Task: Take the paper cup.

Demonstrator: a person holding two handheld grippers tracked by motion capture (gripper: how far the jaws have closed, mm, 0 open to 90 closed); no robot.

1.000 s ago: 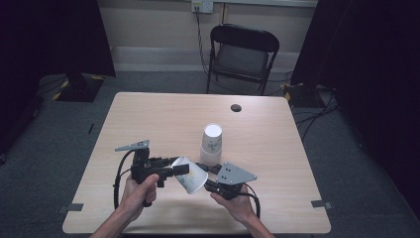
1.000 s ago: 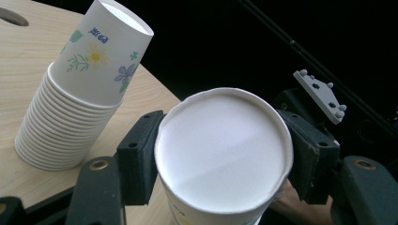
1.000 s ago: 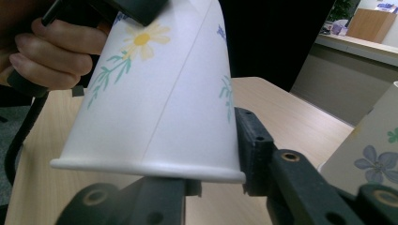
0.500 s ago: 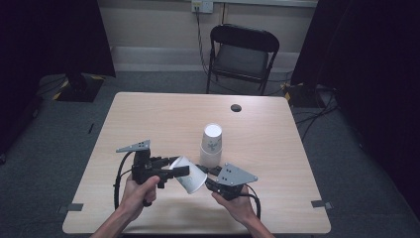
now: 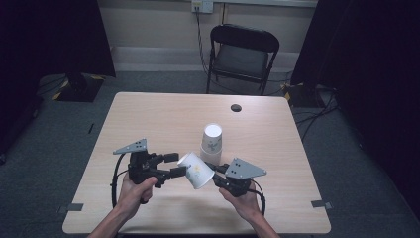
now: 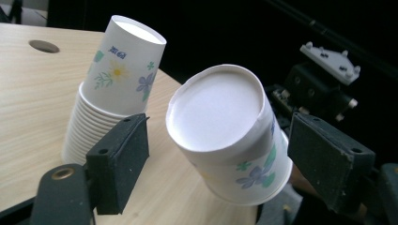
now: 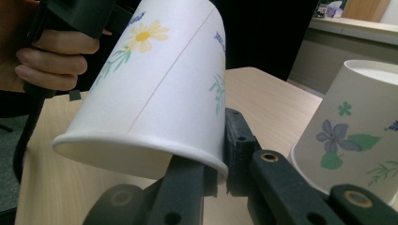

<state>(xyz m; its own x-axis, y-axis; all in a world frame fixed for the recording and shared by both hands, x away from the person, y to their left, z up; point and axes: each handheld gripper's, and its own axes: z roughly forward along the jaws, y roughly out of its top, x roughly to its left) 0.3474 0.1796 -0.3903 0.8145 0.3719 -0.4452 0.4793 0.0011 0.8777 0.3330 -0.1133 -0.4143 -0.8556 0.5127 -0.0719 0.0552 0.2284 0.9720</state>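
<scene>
Holding a single paper cup [image 5: 196, 170] by its rim, the right tongs [image 5: 214, 171] sit nearest the surface's front edge. In the right gripper view the two black jaws are pinched on the cup wall [image 7: 155, 89] at the rim, one inside and one outside. The cup is tilted, base toward the left tongs [image 5: 174, 164], mouth toward the right, clear of the surface [image 5: 148, 119].

Left tongs: jaws apart, having just been opening. In the left gripper view the cup's base [image 6: 216, 110] lies between the pads [image 6: 119, 161] with a gap on each side; no pad presses on it. The left hand [image 5: 134, 191] grips the handle; the right hand [image 5: 242, 201] is just across from it.

Just behind the held cup: a stack [image 5: 212, 144] of matching cups, upside down on the surface, flower print on the sides. In the left gripper view the stack [image 6: 112, 89] stands just beside the held cup, not touching it.

Farther back: a round hole [image 5: 236, 107] near the surface's far edge. Beyond the surface, a black folding chair [image 5: 242, 52] against the wall.
</scene>
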